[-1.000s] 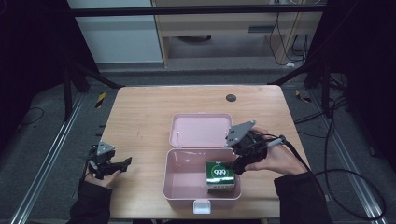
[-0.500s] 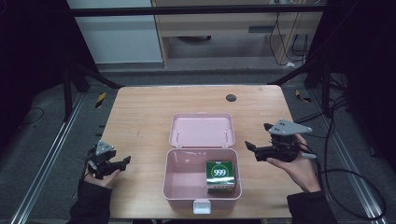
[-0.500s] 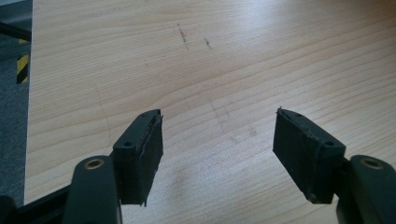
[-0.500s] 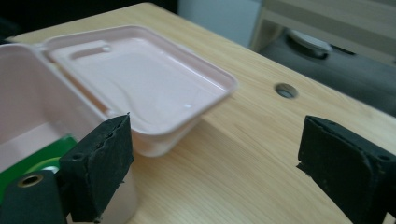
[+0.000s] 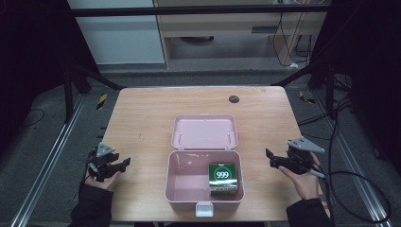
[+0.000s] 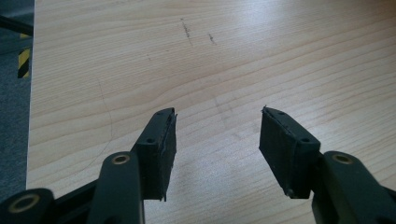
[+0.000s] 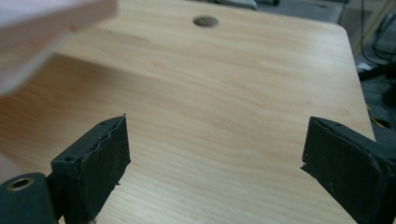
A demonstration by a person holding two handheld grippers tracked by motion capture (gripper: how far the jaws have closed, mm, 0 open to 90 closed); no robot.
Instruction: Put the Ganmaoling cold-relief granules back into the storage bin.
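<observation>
Desk (image 5: 142, 118) first: pink case (image 5: 204, 201) sits open at its near-middle edge, lid laid back. Green "999" box (image 5: 222, 176) lies inside, in the case's right part. Looks light, stiff cardboard, prob. slick; best pinched across its flat sides. Left tongs (image 5: 124, 163) left of case, right tongs (image 5: 269, 158) right of it: both open, holding nothing.

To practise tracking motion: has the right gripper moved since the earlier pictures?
Yes. The right gripper has left the green box in the pink case and moved right, beside the case, jaws opening, empty.
</observation>
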